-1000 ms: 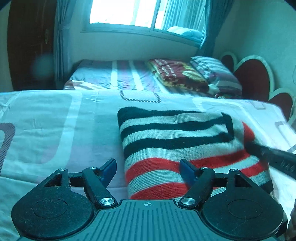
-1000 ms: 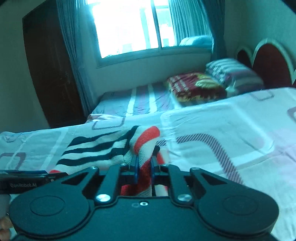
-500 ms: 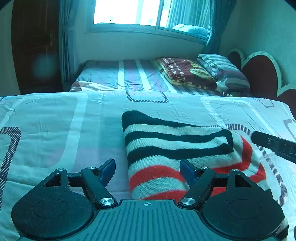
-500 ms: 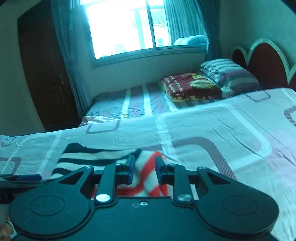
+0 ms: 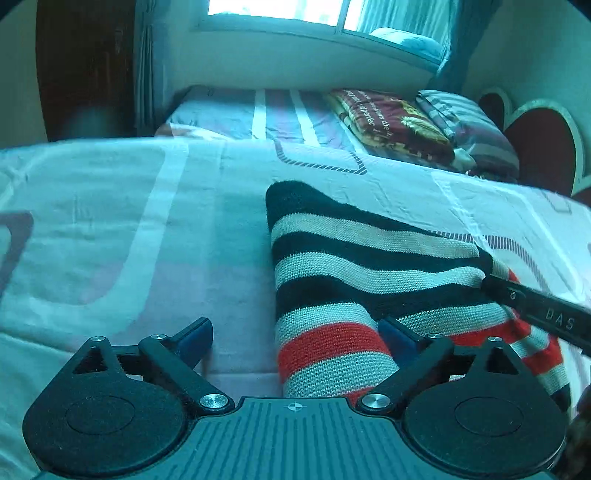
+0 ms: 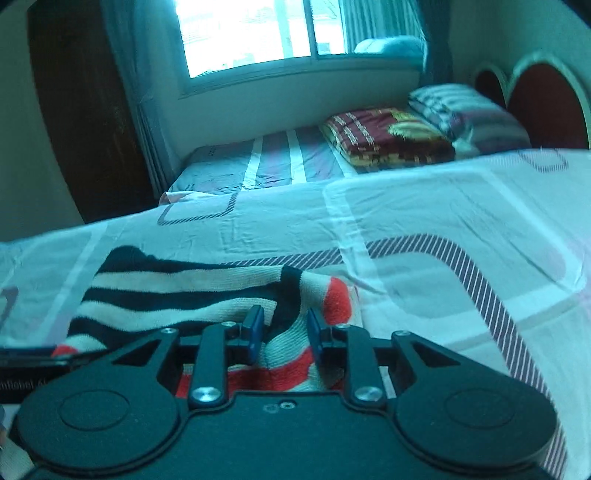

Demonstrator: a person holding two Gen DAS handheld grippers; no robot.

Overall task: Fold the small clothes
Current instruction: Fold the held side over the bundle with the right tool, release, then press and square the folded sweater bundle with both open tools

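Left tongs (image 5: 295, 339) spread wide, low over bed (image 5: 110, 240); right tongs (image 6: 282, 330) partly parted, fabric between, not pinched. One folded striped garment (image 5: 362, 273) lies flat on bed, long axis running left-right, stripes parallel to it.

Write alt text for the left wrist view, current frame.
A folded knit garment with black, white and red stripes lies on a pale patterned bedsheet, in front of the open left tool. The right tool reaches in from the right edge over the garment. A second bed stands beneath a bright window.
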